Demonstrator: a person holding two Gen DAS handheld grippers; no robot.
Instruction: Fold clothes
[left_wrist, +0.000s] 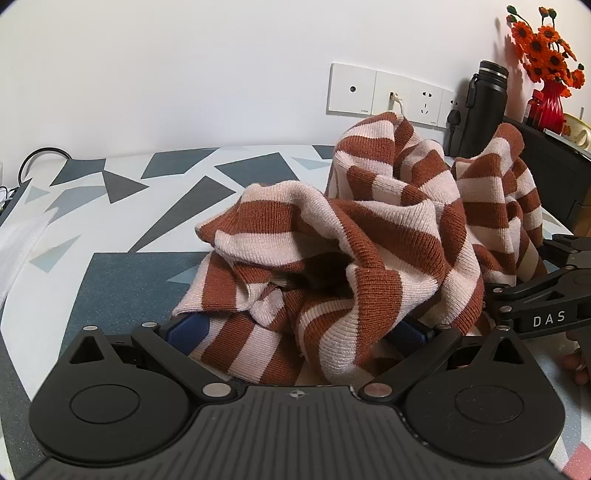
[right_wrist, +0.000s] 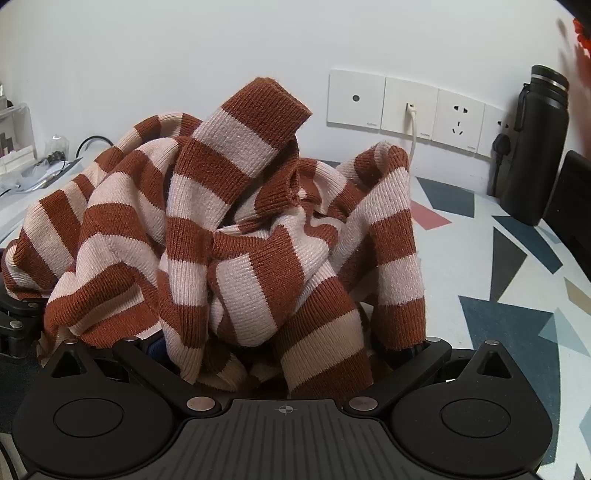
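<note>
The striped sweater (left_wrist: 369, 236) sits in a crumpled heap on the patterned desk (left_wrist: 122, 206), towards the right of it in the left wrist view, and both tools are right up against it. The left tool (left_wrist: 295, 332) has its blue pads spread wide, with knit draped over and between them, nothing pinched. In the right wrist view the right tool (right_wrist: 284, 347) is buried under the heap: its arms look splayed, but the fingertips are hidden by cloth, so I cannot tell whether it grips anything.

Now, the fabric: a chunky ribbed knit in rust and pale pink, soft and floppy, with some weight to it. It holds tall folds on its own, and a cuffed sleeve end (right_wrist: 273, 99) stands up at the top of the pile in the right wrist view. It should not slip from the pads, since the ribbing gives plenty of bite, but it will stretch and sag if lifted by one point.

Best holds, to my eye, are the firmer ribbed edges: a cuff, the hem or the shoulder seams, one per tool, well apart, so the body hangs open. Grabbing mid-heap would likely catch several layers. The black flask (left_wrist: 480, 110) and the vase of orange flowers (left_wrist: 550, 99) stand at the far right, near enough for a swung sleeve to be a worry.
</note>
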